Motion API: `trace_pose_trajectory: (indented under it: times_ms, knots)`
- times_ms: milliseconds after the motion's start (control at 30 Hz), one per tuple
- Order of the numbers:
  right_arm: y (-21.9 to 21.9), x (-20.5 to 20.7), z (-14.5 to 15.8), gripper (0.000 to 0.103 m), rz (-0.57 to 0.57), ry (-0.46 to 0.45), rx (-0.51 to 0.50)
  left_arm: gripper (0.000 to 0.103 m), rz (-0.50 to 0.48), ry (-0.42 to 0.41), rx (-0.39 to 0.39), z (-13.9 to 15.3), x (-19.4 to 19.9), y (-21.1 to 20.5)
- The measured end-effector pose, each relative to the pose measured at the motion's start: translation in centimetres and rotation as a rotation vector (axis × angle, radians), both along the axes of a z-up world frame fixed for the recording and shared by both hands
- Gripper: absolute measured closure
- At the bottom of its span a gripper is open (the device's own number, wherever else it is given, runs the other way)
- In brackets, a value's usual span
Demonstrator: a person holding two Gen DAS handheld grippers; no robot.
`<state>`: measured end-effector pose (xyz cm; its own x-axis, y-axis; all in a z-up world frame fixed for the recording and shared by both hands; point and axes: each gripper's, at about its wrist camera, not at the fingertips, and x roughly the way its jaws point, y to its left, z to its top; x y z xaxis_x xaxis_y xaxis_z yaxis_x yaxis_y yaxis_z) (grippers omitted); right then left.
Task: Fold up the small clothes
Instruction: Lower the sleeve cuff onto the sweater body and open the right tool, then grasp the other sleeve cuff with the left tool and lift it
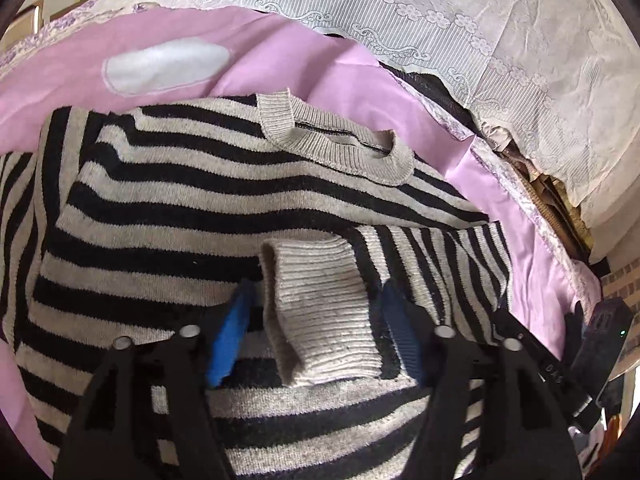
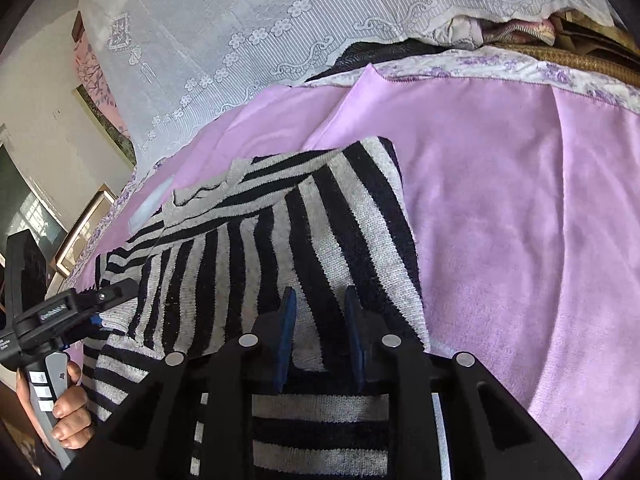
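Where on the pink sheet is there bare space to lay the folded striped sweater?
The widest bare patch of the pink bed sheet lies right of the black-and-grey striped knit sweater, bordered behind by the floral sheet hem. A narrower strip lies between the sweater's collar and the white lace cover. The middle is crowded.

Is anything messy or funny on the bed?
A little. The striped sweater is only half folded: one sleeve lies across its front, the cuff between the left claw's tips. On the pink sheet, a white patch stands out; I cannot tell what it is.
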<state>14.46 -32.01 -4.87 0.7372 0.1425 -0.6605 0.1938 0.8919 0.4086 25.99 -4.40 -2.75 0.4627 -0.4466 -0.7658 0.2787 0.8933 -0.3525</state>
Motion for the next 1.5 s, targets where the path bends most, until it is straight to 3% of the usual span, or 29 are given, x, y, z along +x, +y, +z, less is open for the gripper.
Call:
trace_pose_trajectory:
  times_ms: [167,300,433,500,633,800,900,967,1033,1100,1133,1300,1367,1500]
  knots:
    - [0.3,-0.1,0.5,0.079,-0.004,-0.006,-0.020,0.073,0.021,-0.018,-0.012,0.2,0.5,0.9]
    - [-0.7,0.0,2.5,0.077,-0.047,-0.075,0.004,0.074,0.036,-0.006,-0.033,0.0,1.1,1.5]
    - [-1.7,1.9,1.7,0.077,-0.059,-0.043,0.032,0.074,0.031,-0.046,0.004,0.5,0.4,1.0]
    - [-2.3,3.2,-0.1,0.081,-0.046,0.031,0.044,0.073,0.033,-0.062,0.046,0.5,0.3,0.6]
    - [-2.8,3.1,-0.6,0.086,-0.043,0.018,0.074,0.068,0.035,-0.059,0.103,-0.2,0.5,0.1]
    - [-1.3,0.7,1.4,0.080,-0.038,-0.049,0.011,0.067,0.049,-0.102,0.058,1.3,-0.6,1.2]
    - [0.3,0.0,1.9,0.077,-0.007,-0.057,-0.023,0.055,0.042,-0.132,-0.001,2.7,-1.4,1.8]
    - [1.2,0.5,1.1,0.073,0.020,-0.016,-0.052,0.046,0.019,-0.144,-0.017,3.1,-1.9,1.5]
    - [1.7,1.1,-0.1,0.073,0.030,0.031,-0.085,0.032,0.021,-0.149,0.077,2.6,-1.9,0.5]
    - [1.6,1.0,-0.1,0.072,0.031,0.025,-0.081,0.028,0.018,-0.097,0.198,0.5,-1.0,-0.8]
    - [1.6,1.0,-0.1,0.072,0.031,0.024,-0.076,0.026,0.011,-0.053,0.220,-0.6,-0.4,-1.0]
    - [2.1,0.2,1.2,0.070,0.021,-0.036,-0.092,0.026,0.041,-0.070,0.143,0.5,-0.7,0.6]
    - [2.9,-0.1,1.8,0.064,0.040,-0.062,-0.109,0.026,0.052,-0.054,0.112,0.4,-0.5,1.2]
    - [4.1,1.3,-0.2,0.054,0.086,0.038,-0.148,0.026,0.046,-0.001,0.091,-0.3,0.1,1.5]
